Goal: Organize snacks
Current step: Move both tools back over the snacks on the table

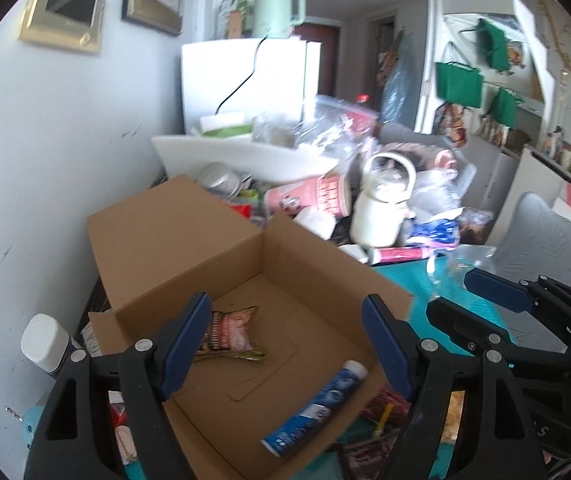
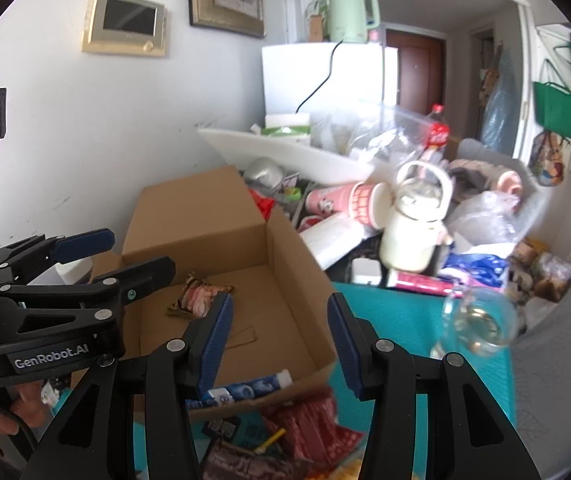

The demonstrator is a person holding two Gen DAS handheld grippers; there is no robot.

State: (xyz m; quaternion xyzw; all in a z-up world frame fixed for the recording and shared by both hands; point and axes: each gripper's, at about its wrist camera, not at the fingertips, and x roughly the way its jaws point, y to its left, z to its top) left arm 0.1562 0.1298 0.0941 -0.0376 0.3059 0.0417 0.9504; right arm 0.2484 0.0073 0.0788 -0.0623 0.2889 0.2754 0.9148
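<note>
An open cardboard box (image 1: 305, 248) stands on the teal table; it also shows in the right wrist view (image 2: 285, 256). Inside lie a red snack packet (image 1: 231, 332) (image 2: 197, 298) and a blue-white tube (image 1: 317, 408) (image 2: 249, 390). My left gripper (image 1: 285, 344) is open and empty, hovering above the box's near edge. My right gripper (image 2: 281, 344) is open and empty, above the box's right front corner. More snack packets (image 2: 313, 428) lie on the table in front of the box, below the right gripper. Each gripper shows in the other's view: the right (image 1: 481, 300), the left (image 2: 125, 256).
Behind the box is a clutter pile: a white teapot (image 2: 413, 232), pink cups (image 2: 345, 200), plastic bags, a white tray (image 2: 285, 152), a cola bottle (image 2: 437, 128). A glass (image 2: 477, 320) stands on the teal mat at right. A white-capped bottle (image 1: 45, 340) stands left of the box by the wall.
</note>
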